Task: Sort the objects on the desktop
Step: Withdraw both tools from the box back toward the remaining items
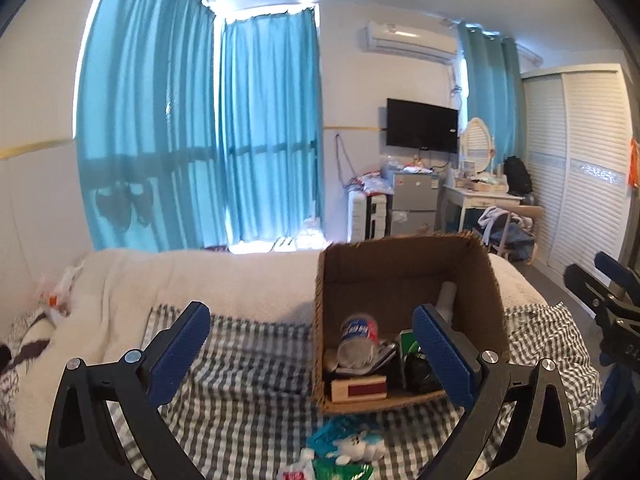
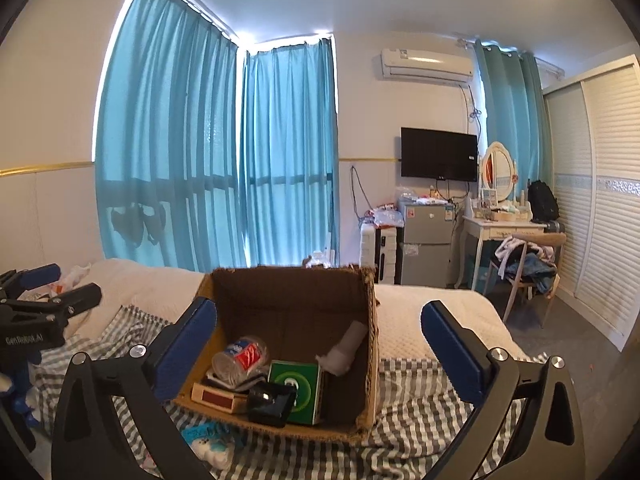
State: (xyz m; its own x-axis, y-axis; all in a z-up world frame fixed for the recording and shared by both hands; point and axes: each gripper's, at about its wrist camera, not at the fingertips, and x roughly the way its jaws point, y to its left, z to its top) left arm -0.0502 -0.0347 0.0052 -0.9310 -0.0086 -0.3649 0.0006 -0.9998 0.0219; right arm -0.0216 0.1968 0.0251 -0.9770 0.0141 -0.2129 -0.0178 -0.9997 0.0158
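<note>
Cardboard box (image 2: 288, 308) sits on the checked cloth (image 2: 420, 408), holding a bottle (image 2: 240, 358) and green box (image 2: 296, 390). My left gripper (image 1: 312, 356) and right gripper (image 2: 320, 354) both gape wide, gripping nothing.

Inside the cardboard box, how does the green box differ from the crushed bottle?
The green box is a rigid, square-edged carton with a white round logo; the crushed bottle is clear, dented plastic with a red and blue label. The green box stands near the middle front; the bottle lies tilted on other items to its left. Both sit inside the cardboard box.

Left gripper (image 1: 312, 354) and right gripper (image 2: 318, 350) both hold their jaws wide apart, empty.
</note>
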